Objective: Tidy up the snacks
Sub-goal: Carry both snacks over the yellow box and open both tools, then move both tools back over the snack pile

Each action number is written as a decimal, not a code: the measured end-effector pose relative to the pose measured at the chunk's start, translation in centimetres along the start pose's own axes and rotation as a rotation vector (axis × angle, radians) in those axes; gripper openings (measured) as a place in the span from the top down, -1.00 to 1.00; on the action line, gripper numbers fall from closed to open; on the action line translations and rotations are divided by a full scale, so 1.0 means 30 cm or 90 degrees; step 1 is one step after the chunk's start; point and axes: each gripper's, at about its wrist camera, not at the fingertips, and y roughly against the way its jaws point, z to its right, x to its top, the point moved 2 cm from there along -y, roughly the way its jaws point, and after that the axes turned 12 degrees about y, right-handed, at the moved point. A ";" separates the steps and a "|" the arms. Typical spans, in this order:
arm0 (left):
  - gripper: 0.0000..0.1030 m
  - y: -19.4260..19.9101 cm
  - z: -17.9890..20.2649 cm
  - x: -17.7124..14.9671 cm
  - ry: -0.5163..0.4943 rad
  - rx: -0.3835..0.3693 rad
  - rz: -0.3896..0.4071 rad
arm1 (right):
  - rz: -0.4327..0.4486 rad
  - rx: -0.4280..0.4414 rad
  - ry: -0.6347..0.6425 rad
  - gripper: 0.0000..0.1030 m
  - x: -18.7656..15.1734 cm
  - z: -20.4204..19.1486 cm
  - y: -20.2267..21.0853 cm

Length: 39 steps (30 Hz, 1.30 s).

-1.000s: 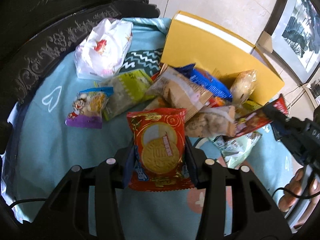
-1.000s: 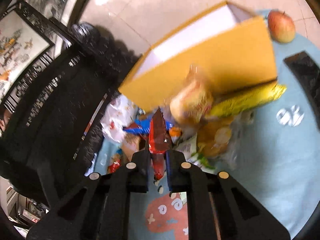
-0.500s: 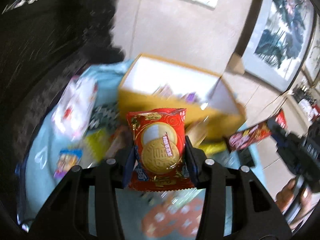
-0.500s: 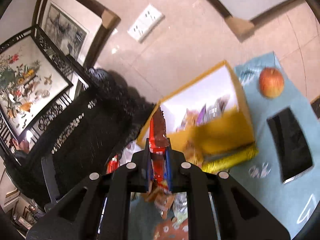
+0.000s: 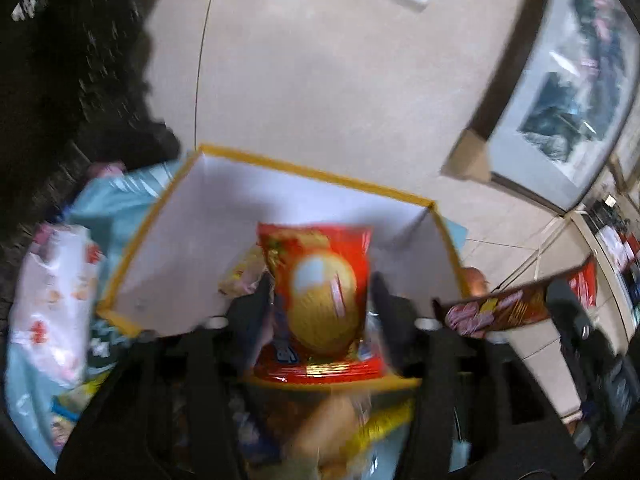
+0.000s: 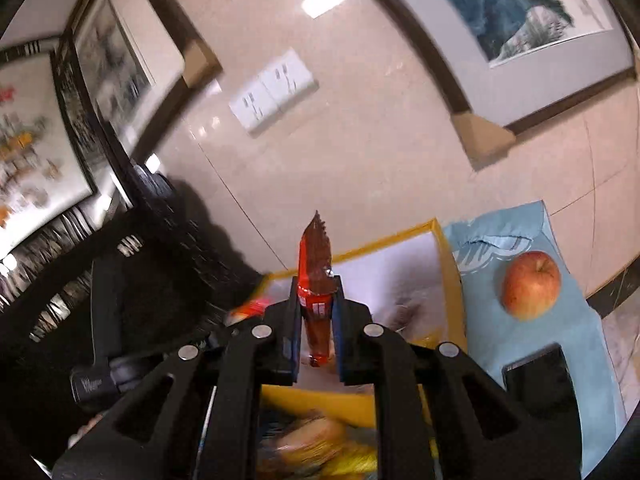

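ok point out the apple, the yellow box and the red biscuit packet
apple (image 6: 530, 285): right wrist view, middle of its red skin
yellow box (image 5: 308, 168): left wrist view, far rim
red biscuit packet (image 5: 320, 288): left wrist view, printed biscuit

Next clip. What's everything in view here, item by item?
cloth: 1, light blue, under everything
box: 1, yellow with white inside, on cloth
cookie packet: 1, red, over box, within left gripper
bar wrapper: 1, brown and red, within right gripper
apple: 1, red, right of box
flat slab: 1, black, beside apple
bag: 1, white, left of box
loose snacks: several, blurred, before box
left gripper: 1, black, jaws have just been opening
right gripper: 1, black, jaws have just been opening
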 end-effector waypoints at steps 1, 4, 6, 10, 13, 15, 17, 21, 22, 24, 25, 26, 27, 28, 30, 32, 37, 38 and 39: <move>-0.67 -0.024 -0.018 0.004 0.016 0.012 0.002 | -0.024 -0.034 -0.003 0.34 -0.019 0.020 -0.043; -0.72 -0.061 -0.062 -0.004 0.044 0.024 -0.004 | 0.000 -0.057 -0.031 -0.18 -0.053 0.063 -0.038; -0.72 -0.046 -0.082 -0.021 0.032 0.028 -0.005 | 0.019 -0.061 -0.035 -0.18 -0.064 0.073 -0.010; -0.79 0.028 -0.113 -0.064 0.012 0.063 0.015 | 0.003 -0.042 -0.041 -0.29 -0.082 0.060 0.039; -0.82 0.097 -0.121 -0.128 -0.005 0.065 0.016 | 0.010 -0.042 -0.059 -0.73 -0.114 0.050 0.095; -0.83 0.140 -0.125 -0.178 -0.025 0.079 0.017 | 0.014 -0.040 -0.081 -0.85 -0.139 0.044 0.133; -0.84 0.185 -0.141 -0.237 -0.050 0.102 0.016 | 0.008 -0.027 -0.102 -0.85 -0.173 0.039 0.173; -0.88 0.274 -0.208 -0.346 -0.090 0.161 0.036 | -0.016 -0.018 -0.113 -0.94 -0.239 0.022 0.221; -0.89 0.291 -0.236 -0.372 -0.090 0.179 0.042 | -0.022 -0.014 -0.117 -0.94 -0.264 0.018 0.234; -0.89 0.319 -0.308 -0.423 -0.080 0.217 0.047 | -0.035 -0.003 -0.126 -0.95 -0.297 0.015 0.244; -0.89 0.331 -0.349 -0.441 -0.068 0.229 0.047 | -0.048 0.005 -0.132 -0.96 -0.321 0.013 0.244; -0.89 0.342 -0.387 -0.456 -0.053 0.240 0.047 | -0.055 0.009 -0.134 -0.96 -0.336 0.010 0.243; -0.89 0.346 -0.436 -0.466 -0.032 0.258 0.046 | -0.059 0.013 -0.134 -0.96 -0.347 0.007 0.243; -0.89 0.344 -0.478 -0.468 -0.015 0.280 0.041 | -0.065 0.018 -0.134 -0.96 -0.365 0.004 0.240; -0.89 0.336 -0.572 -0.464 0.016 0.335 0.025 | -0.072 0.021 -0.130 -0.96 -0.383 0.001 0.237; -0.89 0.328 -0.653 -0.452 0.048 0.362 0.003 | -0.089 0.022 -0.133 -0.96 -0.398 -0.001 0.229; -0.89 0.313 -0.772 -0.416 0.126 0.394 -0.012 | -0.098 0.047 -0.142 -0.97 -0.408 -0.011 0.229; -0.89 0.307 -0.786 -0.410 0.137 0.397 -0.012 | -0.099 0.049 -0.143 -0.97 -0.409 -0.013 0.230; -0.89 0.300 -0.796 -0.405 0.144 0.399 -0.014 | -0.100 0.052 -0.145 -0.97 -0.410 -0.015 0.231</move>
